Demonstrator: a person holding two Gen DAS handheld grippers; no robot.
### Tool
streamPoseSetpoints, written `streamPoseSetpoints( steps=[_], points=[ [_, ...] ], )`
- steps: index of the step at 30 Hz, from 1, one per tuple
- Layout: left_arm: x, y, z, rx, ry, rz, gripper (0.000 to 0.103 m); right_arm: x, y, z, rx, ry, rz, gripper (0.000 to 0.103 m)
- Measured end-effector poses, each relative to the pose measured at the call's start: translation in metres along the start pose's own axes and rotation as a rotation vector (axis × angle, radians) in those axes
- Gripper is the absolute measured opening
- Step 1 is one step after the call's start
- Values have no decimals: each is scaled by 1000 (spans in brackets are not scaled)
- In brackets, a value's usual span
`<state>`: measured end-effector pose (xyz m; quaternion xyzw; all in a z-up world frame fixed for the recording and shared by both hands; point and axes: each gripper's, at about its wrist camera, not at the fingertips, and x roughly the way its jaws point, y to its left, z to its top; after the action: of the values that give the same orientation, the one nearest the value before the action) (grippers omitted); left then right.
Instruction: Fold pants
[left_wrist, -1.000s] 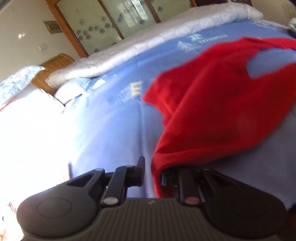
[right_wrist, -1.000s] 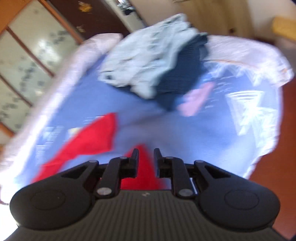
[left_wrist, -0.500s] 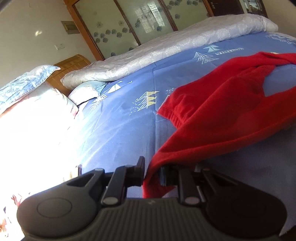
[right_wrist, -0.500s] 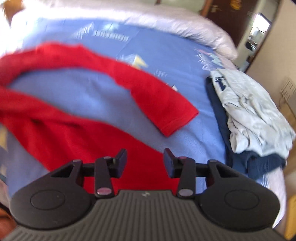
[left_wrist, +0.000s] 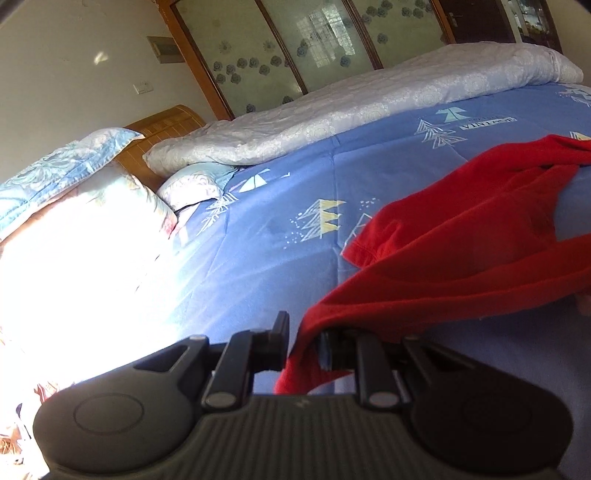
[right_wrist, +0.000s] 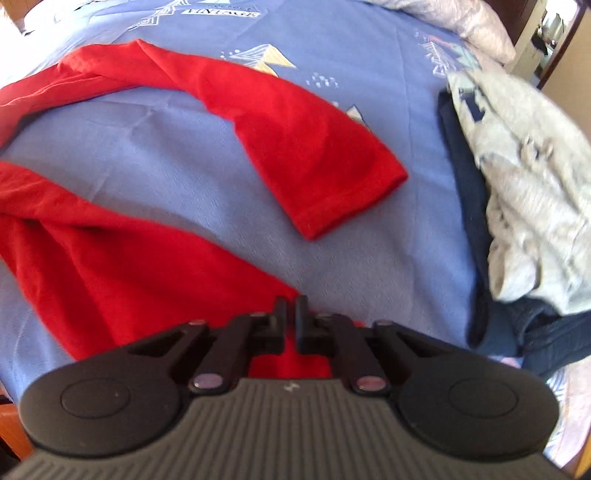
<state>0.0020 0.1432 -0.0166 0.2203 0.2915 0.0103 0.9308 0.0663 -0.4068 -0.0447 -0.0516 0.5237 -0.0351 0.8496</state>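
We can't see the whole red pants (left_wrist: 461, 258), they run off the right edge in the left wrist view and off the left edge in the right one. Red cloth drapes over one finger (left_wrist: 334, 350) of the left gripper (left_wrist: 303, 343). The navy garment (right_wrist: 465, 206) mostly hides under the grey one (right_wrist: 532, 192), and the sunlit pillow (left_wrist: 85, 258) is totally blown out.

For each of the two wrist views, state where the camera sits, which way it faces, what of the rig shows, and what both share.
Left wrist: sits on the left hand-held gripper, looks along its fingers across the blue bedspread toward pillows and the headboard; its jaws clamp the red pants.
Right wrist: sits on the right hand-held gripper, looks steeply down at the bedspread and a pile of folded clothes; its jaws are closed over the red cloth, which they have just shut toward.
Shared: the red pants and the blue bedspread.
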Motion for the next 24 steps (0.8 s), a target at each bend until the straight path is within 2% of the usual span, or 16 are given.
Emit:
streamPoseSetpoints(
  steps=[2,6,8,10,12,15,17,19,21,22,23,24],
  points=[
    [-1,7,13,-15,-19,4,17,-14,2,9,-35,-76,-45,5],
    [-18,20,31,-21,-92,1,17,-92,-15,29,40,-373,-50,6],
    [-29,20,31,0,-126,-1,17,-128,-16,23,32,-486,-74,6],
    [-36,15,21,36,-142,-28,17,-146,-19,8,28,-549,-116,6],
    [-40,2,3,109,-135,-53,17,-144,-22,-18,34,-548,-151,6],
    [-37,-17,-32,199,-80,-65,17,-116,-30,-67,120,-425,-150,6],
    [-32,-22,-53,205,-25,-82,18,-96,-35,-109,246,-347,-177,6],
    [-28,-27,-69,213,22,-106,22,-83,-43,-149,426,-287,-161,6],
    [-31,-33,-78,259,25,-101,32,-77,-46,-171,552,-242,-141,6],
    [-35,-33,-80,278,22,-101,50,-78,-46,-178,597,-241,-128,6],
    [-39,-31,-81,298,24,-113,58,-80,-47,-179,623,-250,-118,9],
    [-43,-28,-83,311,26,-130,58,-83,-49,-174,632,-265,-110,10]
  ],
)
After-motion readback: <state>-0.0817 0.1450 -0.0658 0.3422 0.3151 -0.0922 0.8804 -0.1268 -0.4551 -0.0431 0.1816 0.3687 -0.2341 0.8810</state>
